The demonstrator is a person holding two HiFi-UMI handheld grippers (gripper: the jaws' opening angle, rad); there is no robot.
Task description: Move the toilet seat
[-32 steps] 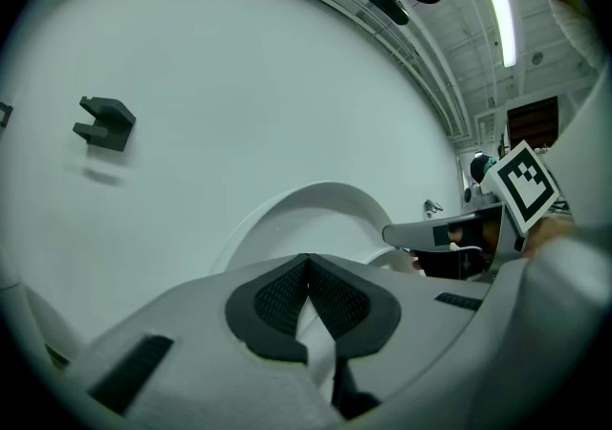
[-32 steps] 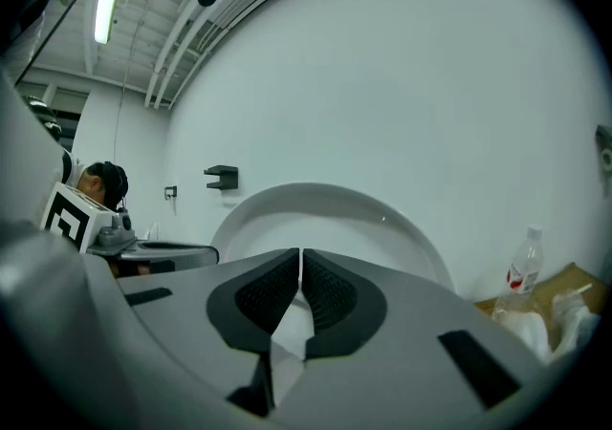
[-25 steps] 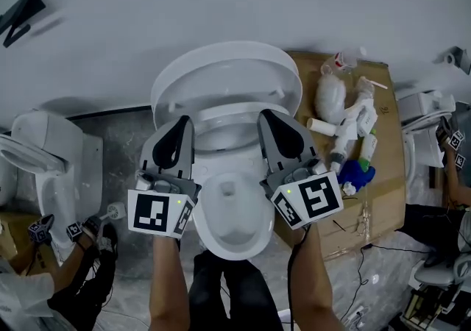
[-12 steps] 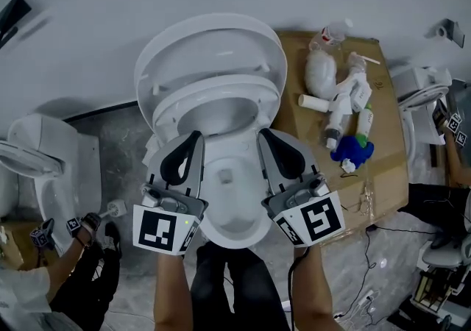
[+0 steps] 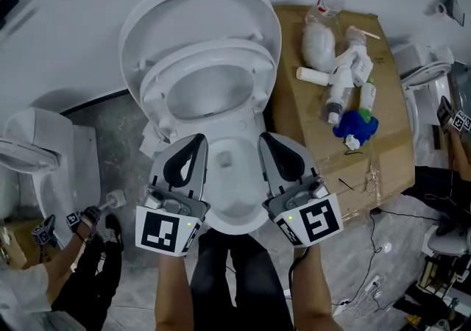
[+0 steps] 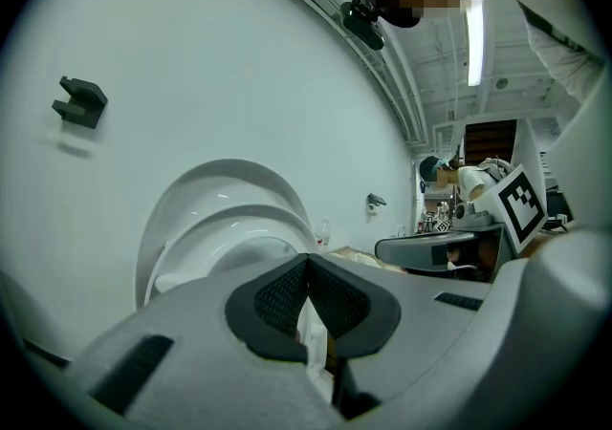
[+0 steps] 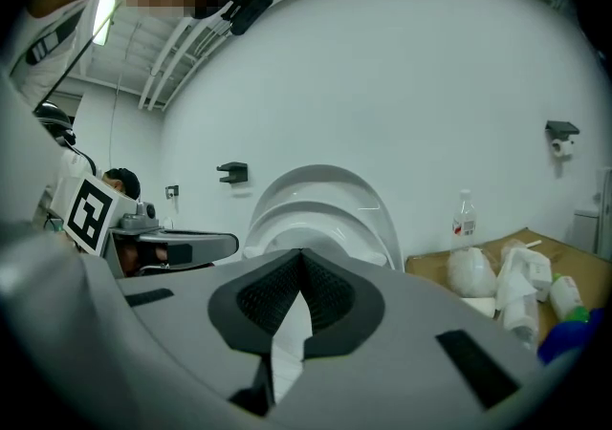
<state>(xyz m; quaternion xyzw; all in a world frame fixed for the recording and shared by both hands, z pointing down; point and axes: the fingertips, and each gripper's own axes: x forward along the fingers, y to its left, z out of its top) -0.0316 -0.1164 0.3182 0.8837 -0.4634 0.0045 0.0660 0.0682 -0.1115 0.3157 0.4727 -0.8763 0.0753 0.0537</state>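
The toilet seat [image 5: 206, 50] is a glossy white oval ring, tilted up off the bowl. It sits just in front of the wider white lid [image 5: 191, 2], which stands up against the far wall. Below it, nearer the person, is the smooth white toilet bowl [image 5: 234, 228]. I cannot tell whether there is water in it.

The left gripper [image 5: 196, 140] and the right gripper [image 5: 269, 138] hover side by side over the near half of the bowl, apart from the seat. In each gripper view the black textured pads [image 6: 287, 299] meet at the tip, so both claws are fully closed with nothing between them.

To the right of the toilet is a brown cardboard box [image 5: 379, 164] taped along its top. On it lie a clear plastic bottle [image 5: 329, 4], a crumpled white bag [image 5: 318, 46], several white plastic bottles [image 5: 346, 83] and a blue fuzzy item [image 5: 357, 125].
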